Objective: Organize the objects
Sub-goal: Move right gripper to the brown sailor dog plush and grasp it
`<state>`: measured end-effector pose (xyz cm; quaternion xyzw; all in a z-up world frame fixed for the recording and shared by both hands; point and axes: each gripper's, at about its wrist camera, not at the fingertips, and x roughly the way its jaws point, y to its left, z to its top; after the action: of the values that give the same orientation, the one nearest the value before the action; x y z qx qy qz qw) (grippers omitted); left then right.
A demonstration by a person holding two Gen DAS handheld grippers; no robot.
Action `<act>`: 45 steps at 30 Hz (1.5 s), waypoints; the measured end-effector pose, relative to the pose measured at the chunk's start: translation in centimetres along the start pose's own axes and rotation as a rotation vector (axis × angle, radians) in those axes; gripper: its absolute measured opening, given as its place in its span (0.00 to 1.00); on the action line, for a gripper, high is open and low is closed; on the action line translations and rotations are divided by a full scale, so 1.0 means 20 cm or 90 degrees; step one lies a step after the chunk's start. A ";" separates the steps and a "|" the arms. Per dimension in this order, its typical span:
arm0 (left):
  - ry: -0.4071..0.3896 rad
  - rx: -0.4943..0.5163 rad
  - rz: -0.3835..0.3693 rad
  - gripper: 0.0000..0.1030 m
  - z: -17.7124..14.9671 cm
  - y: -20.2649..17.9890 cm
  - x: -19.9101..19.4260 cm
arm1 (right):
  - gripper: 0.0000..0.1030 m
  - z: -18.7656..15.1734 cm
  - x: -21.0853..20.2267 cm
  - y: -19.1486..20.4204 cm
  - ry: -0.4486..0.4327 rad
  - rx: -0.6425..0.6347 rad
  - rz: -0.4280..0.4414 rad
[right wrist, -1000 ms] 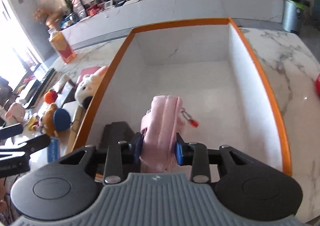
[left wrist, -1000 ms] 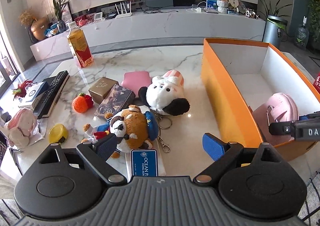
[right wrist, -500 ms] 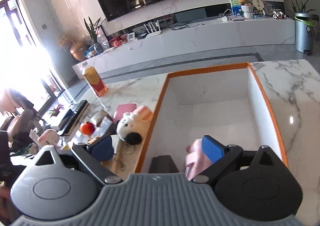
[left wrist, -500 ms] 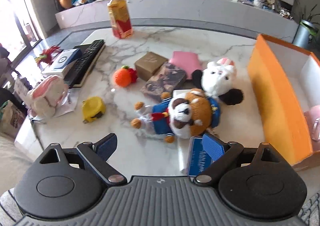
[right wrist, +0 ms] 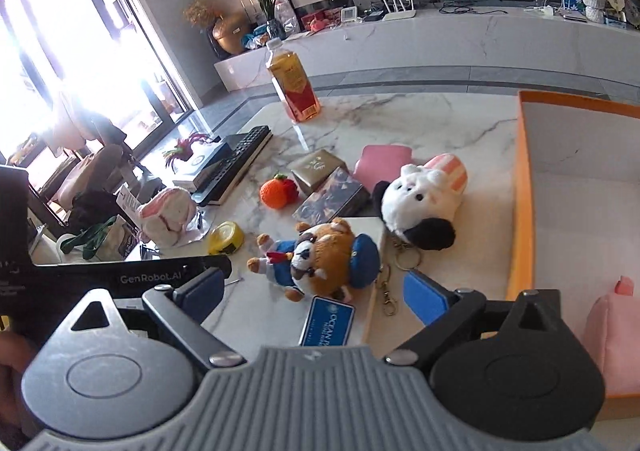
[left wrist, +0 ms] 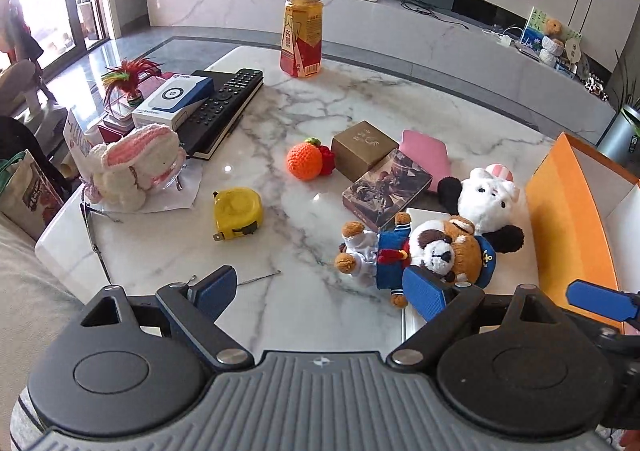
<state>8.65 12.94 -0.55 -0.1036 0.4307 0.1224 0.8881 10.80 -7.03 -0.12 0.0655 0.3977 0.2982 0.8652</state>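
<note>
- Your left gripper (left wrist: 320, 291) hovers over the near edge of the marble tabletop (left wrist: 304, 123); its jaws are spread wide with nothing between them.
- Your right gripper (right wrist: 316, 287) points at the middle of the tabletop; its jaws are also spread wide and hold nothing.
- The orange box (right wrist: 524, 211) stands at the right end of the tabletop. A pink pouch (right wrist: 612, 335) lies inside it, near the front wall.
- A brown plush dog in a blue uniform (right wrist: 320, 255) lies just beyond the right gripper, with a blue tag (right wrist: 328, 321) beside it.
- A white plush rabbit with black ears (right wrist: 420, 199) lies behind the dog, near the box wall.
- Farther left lie a patterned box (left wrist: 386, 187), a gold box (left wrist: 362, 145), a crocheted orange (left wrist: 304, 161) and a yellow tape measure (left wrist: 238, 213).
- A drink bottle (left wrist: 302, 39) stands upright at the far edge.
- A remote control (left wrist: 224, 107) and a crocheted pink-and-white pouch (left wrist: 136, 167) lie at the left end.
</note>
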 end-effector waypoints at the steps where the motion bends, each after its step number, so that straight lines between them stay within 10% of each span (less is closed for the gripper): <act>1: -0.004 -0.002 0.000 1.00 0.00 0.01 -0.01 | 0.94 0.00 0.03 0.01 0.005 0.005 0.001; 34: 0.009 -0.129 0.036 1.00 0.06 0.42 0.04 | 0.82 0.04 0.79 0.42 0.226 -0.641 -0.090; 45: 0.020 -0.135 0.022 1.00 0.06 0.44 0.07 | 0.65 0.10 0.85 0.33 0.243 -0.554 -0.146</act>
<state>7.64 21.84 -1.62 -0.1912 0.4313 0.1808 0.8630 17.71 8.23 -7.52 -0.4026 0.3921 0.3460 0.7513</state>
